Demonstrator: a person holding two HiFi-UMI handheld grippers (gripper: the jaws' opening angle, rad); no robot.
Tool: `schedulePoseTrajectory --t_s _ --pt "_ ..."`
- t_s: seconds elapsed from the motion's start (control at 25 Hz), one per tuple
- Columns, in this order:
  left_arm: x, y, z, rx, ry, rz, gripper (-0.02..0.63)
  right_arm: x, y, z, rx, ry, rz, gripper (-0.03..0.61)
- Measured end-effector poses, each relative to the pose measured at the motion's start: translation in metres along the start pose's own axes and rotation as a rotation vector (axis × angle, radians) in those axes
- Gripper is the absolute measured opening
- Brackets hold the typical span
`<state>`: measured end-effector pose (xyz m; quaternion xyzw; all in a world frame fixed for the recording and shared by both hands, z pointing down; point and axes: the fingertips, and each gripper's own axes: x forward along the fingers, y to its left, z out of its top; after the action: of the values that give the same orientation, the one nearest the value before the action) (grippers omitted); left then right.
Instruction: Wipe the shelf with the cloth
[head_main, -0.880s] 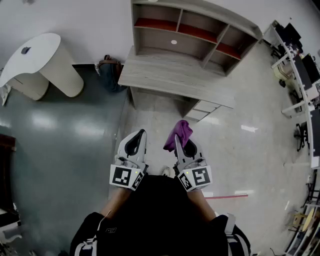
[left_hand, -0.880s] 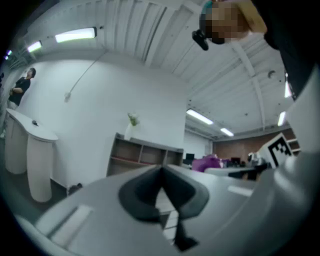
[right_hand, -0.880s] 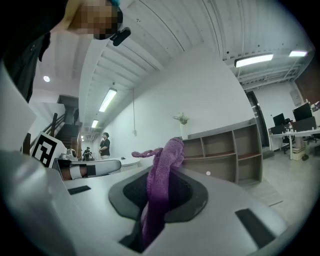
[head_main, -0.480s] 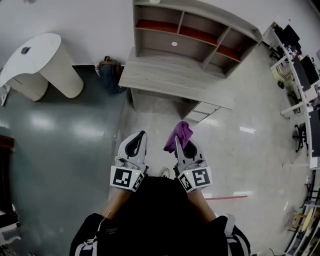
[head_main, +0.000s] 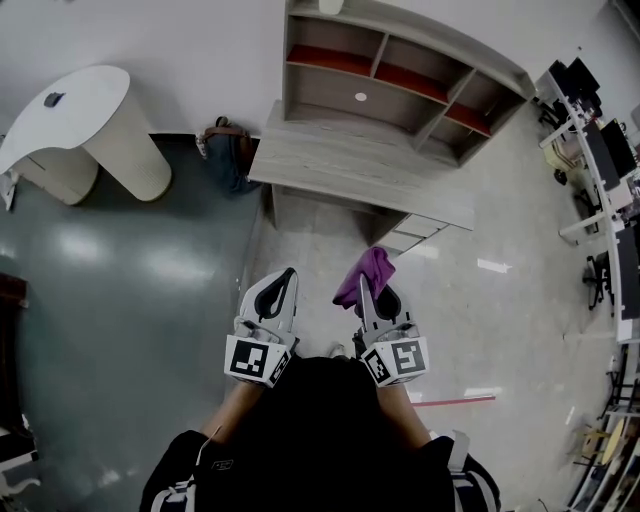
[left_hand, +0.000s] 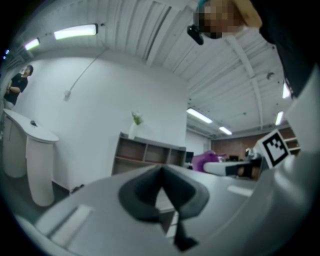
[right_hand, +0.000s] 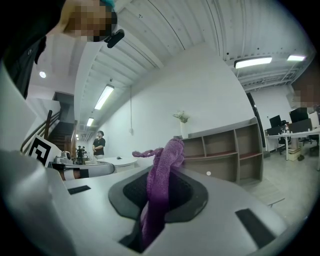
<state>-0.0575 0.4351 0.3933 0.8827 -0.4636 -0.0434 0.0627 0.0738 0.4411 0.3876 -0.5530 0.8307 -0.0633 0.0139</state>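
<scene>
A purple cloth (head_main: 364, 274) (right_hand: 159, 189) is pinched in my right gripper (head_main: 374, 293), whose jaws are shut on it; the cloth sticks up past the jaw tips. My left gripper (head_main: 277, 289) is held beside it, jaws shut with nothing between them. The wooden shelf unit (head_main: 400, 75) (right_hand: 227, 151) (left_hand: 145, 156) with its desk top (head_main: 350, 162) stands ahead against the white wall, well beyond both grippers. The shelf has open compartments with red-lined upper bays, and a small white disc (head_main: 361, 97) lies in one bay.
A white rounded counter (head_main: 90, 130) stands at the left. A dark bag (head_main: 226, 150) lies on the floor beside the desk. Desks with monitors (head_main: 600, 160) line the right side. A vase with a plant (right_hand: 181, 120) tops the shelf. A person (right_hand: 99, 145) stands far off.
Both grippers and the view have shifted slightly forward and right toward the shelf unit. The cloth stays in the right gripper.
</scene>
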Motion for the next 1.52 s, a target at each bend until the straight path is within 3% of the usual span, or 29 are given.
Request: schedulePoseTrajectory --t_s 0.2,0.6,0.88,1.52 --pt "-0.006 0.041 -0.006 -0.009 0.003 0.013 0.002 0.023 0.01 -0.002 -0.015 -0.011 -0.025 0.049" --pt "0.03 0.066 -0.011 -0.031 -0.004 -0.003 0.002 0.081 0.005 -0.006 -0.015 -0.02 0.008 0.049" --pt "0.111 0.1 0.003 -0.002 -0.036 0.013 0.002 0.157 -0.04 0.013 -0.02 -0.061 0.033 0.049" --pt "0.319 0.125 0.013 -0.001 0.002 0.005 0.002 0.3 -0.176 0.047 -0.015 -0.041 0.07 0.049"
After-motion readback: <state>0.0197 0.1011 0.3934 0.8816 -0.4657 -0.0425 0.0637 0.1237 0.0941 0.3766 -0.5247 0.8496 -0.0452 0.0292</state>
